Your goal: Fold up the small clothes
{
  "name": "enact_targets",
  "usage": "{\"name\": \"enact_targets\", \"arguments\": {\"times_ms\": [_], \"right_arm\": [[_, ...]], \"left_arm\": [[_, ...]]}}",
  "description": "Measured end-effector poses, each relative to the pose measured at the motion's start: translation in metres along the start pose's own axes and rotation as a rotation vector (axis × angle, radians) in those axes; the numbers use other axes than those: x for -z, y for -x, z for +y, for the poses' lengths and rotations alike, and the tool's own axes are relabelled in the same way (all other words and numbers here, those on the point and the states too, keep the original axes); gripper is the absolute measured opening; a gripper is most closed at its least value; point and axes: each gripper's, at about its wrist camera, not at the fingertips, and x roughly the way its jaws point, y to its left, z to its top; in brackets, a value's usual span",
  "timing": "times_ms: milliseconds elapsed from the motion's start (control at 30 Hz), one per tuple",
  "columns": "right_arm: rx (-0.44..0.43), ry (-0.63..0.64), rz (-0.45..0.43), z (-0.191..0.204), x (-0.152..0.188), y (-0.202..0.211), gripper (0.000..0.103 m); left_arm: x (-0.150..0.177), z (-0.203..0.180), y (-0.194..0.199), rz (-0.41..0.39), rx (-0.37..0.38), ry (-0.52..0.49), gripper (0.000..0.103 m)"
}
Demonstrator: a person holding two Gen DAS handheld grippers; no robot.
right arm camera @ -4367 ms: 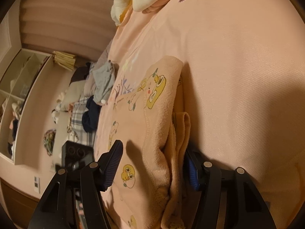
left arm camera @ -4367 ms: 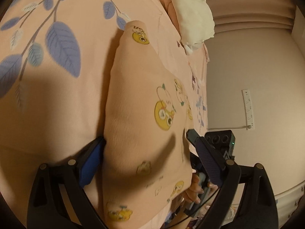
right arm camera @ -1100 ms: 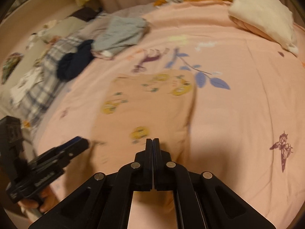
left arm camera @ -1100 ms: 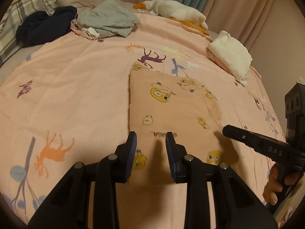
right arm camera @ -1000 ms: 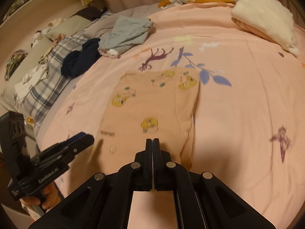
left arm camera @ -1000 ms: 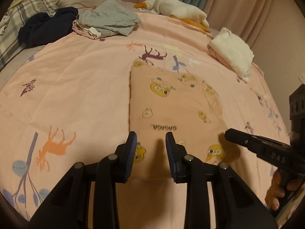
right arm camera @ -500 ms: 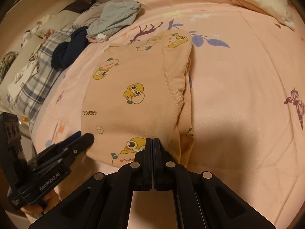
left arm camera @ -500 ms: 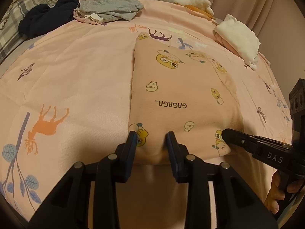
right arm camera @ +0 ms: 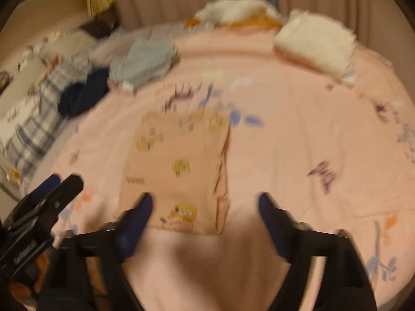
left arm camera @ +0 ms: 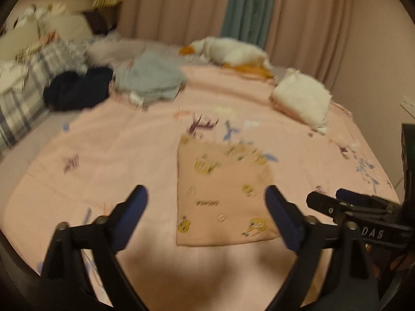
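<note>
A peach garment (left arm camera: 223, 189) with yellow cartoon prints lies folded into a flat rectangle on the pink bed cover (left arm camera: 116, 142). In the left wrist view my left gripper (left arm camera: 206, 197) hangs above the garment's near edge. Its jaws are opening wide and nothing sits between the pads. My right gripper (right arm camera: 205, 199) hovers over the same garment (right arm camera: 179, 165) at its near right corner, jaws also opening and empty. Each gripper shows in the other's view: the right gripper (left arm camera: 326, 199) at the right edge, the left gripper (right arm camera: 62, 184) at the lower left. Both views are motion-blurred.
At the back of the bed lie a grey garment (left arm camera: 150, 80), a navy garment (left arm camera: 77, 90), a white folded stack (left arm camera: 303, 101) and a white and orange plush toy (left arm camera: 233, 51). Plaid bedding (left arm camera: 26, 98) is on the left; curtains hang behind.
Both grippers have risen and drawn back from the garment's near edge. Their jaws went from narrow or shut to wide apart. The garment stays flat on the bed.
</note>
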Motion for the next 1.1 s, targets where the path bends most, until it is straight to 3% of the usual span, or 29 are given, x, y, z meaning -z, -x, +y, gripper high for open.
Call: {"name": "enact_targets", "arguments": {"times_ms": [133,267,500,700,1100], "right_arm": [[0.012,-0.001,-0.031,-0.002,-0.009,0.033,0.087],[0.000,0.041,-0.084,0.006,-0.011,0.056,0.094],[-0.006,0.076,-0.118,0.018,-0.008,0.079,0.094],[-0.004,0.054,-0.137,0.017,-0.005,0.091,0.094],[0.019,0.037,-0.161,0.017,-0.005,0.103,0.094]], "left_arm": [[-0.010,-0.008,0.027,-0.037,0.024,-0.035,0.102],[-0.019,-0.007,0.045,-0.055,0.043,0.001,0.102],[-0.029,-0.010,0.068,-0.085,0.069,0.041,0.103],[-0.032,-0.024,0.090,-0.145,0.027,-0.006,0.102],[-0.035,-0.030,0.093,-0.124,0.023,-0.018,0.102]]}}
